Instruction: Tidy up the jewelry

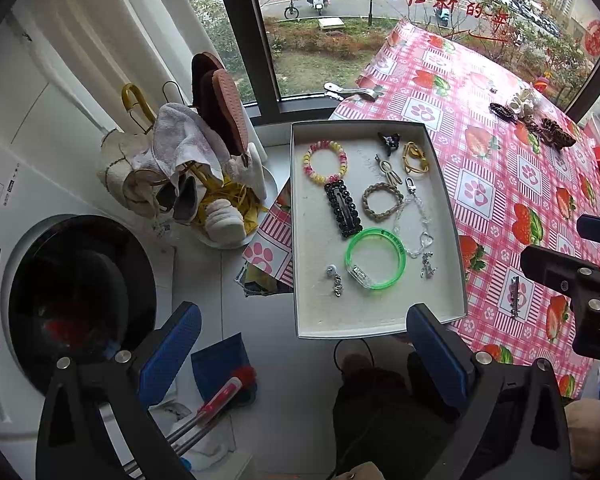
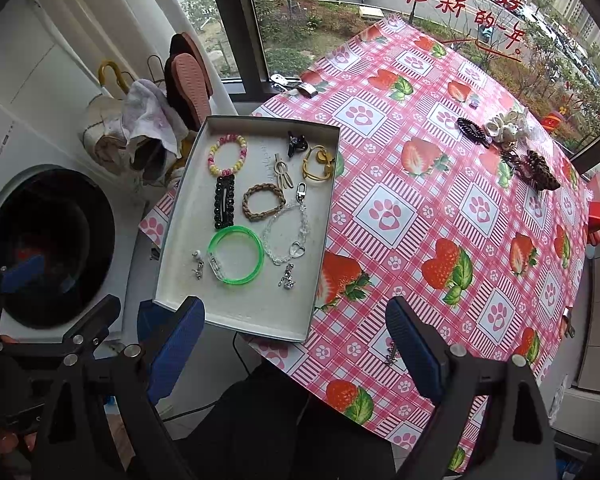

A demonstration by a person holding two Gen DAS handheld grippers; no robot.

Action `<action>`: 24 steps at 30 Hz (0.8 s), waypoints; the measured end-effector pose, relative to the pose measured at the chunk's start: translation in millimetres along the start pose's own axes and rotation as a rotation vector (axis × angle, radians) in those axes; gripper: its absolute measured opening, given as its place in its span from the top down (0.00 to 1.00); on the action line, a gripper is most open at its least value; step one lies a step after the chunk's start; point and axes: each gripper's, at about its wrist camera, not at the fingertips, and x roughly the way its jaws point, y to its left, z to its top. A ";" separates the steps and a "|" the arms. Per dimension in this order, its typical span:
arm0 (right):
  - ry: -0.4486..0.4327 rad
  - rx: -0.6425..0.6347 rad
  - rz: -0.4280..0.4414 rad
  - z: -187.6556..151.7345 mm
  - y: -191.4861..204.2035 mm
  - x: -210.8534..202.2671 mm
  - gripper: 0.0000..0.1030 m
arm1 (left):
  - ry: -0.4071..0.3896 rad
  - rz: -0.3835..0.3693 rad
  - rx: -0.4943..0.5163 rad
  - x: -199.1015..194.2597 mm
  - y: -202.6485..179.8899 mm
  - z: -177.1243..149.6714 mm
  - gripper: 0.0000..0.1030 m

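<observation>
Jewelry tray [image 2: 236,322] overhangs the table edge; both tongs [image 1: 304,344] [image 2: 296,332] spread wide, empty; tray charms indistinct.

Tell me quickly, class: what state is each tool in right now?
Left tool: open, holding nothing, hanging near the close end of the tray.
Right tool: open, holding nothing, above the table edge.
</observation>
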 end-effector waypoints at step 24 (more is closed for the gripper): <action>-0.003 0.001 0.000 -0.7 0.3 -1.6 0.09 | 0.000 0.005 0.005 -0.6 -1.4 -2.0 0.00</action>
